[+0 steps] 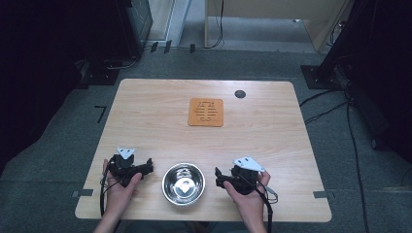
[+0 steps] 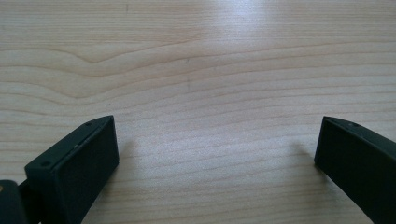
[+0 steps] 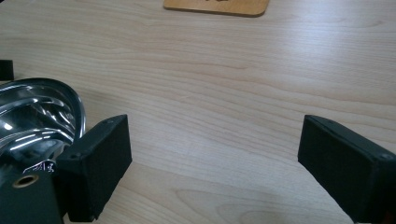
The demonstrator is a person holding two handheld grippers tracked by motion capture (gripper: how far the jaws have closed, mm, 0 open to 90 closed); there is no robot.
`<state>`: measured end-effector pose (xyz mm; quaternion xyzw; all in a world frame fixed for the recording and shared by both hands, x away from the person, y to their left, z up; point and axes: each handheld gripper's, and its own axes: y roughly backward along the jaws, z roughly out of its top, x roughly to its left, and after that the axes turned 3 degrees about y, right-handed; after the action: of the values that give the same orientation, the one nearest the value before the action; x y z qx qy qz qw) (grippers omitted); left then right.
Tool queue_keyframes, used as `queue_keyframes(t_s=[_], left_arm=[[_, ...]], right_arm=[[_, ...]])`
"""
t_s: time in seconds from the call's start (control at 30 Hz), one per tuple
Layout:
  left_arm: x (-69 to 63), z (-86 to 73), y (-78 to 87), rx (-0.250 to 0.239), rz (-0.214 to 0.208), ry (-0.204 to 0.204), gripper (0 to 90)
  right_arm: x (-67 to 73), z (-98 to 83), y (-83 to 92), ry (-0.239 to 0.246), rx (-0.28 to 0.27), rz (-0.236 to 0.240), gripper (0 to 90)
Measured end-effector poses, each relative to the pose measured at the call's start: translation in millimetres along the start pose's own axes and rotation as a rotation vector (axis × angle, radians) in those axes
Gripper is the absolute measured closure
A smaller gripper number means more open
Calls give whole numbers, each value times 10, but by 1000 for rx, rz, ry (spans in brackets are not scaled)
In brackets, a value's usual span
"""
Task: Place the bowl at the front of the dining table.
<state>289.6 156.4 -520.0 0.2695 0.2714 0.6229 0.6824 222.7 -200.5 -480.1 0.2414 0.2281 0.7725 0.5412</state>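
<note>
An empty shiny steel bowl (image 1: pixel 183 183) stands near the table's front edge, between my two grippers. My left gripper (image 1: pixel 127 165) rests on the wood just left of it, open, and in the left gripper view its open gripper (image 2: pixel 217 144) has only bare tabletop between the jaws. My right gripper (image 1: pixel 236 173) sits just right of the bowl and is also open. In the right gripper view the bowl (image 3: pixel 42 116) lies right beside the left jaw of the right gripper (image 3: pixel 215 149). A square orange-brown trivet (image 1: pixel 206 112) with a cut pattern lies farther back at the table's middle; its near edge is the trivet (image 3: pixel 217 5).
The light wooden table (image 1: pixel 272 141) has a round dark grommet hole (image 1: pixel 240 93) near its back edge. Beyond the table are grey carpet, cables (image 1: pixel 350 126) at the right and dark equipment at both sides.
</note>
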Motion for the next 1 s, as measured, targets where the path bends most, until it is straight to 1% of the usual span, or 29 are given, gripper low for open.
queue_keyframes(t_s=[0.63,0.83,1.0], left_arm=[[-2,0,-2,-1,-1,0,0],[-2,1,-2,-1,-1,0,0],[-2,1,-2,-1,-1,0,0]], right_arm=[[225,-42,-126,18,26,47,96],[341,-54,-161,22,30,71,96],[379,-59,-180,21,38,78,96]])
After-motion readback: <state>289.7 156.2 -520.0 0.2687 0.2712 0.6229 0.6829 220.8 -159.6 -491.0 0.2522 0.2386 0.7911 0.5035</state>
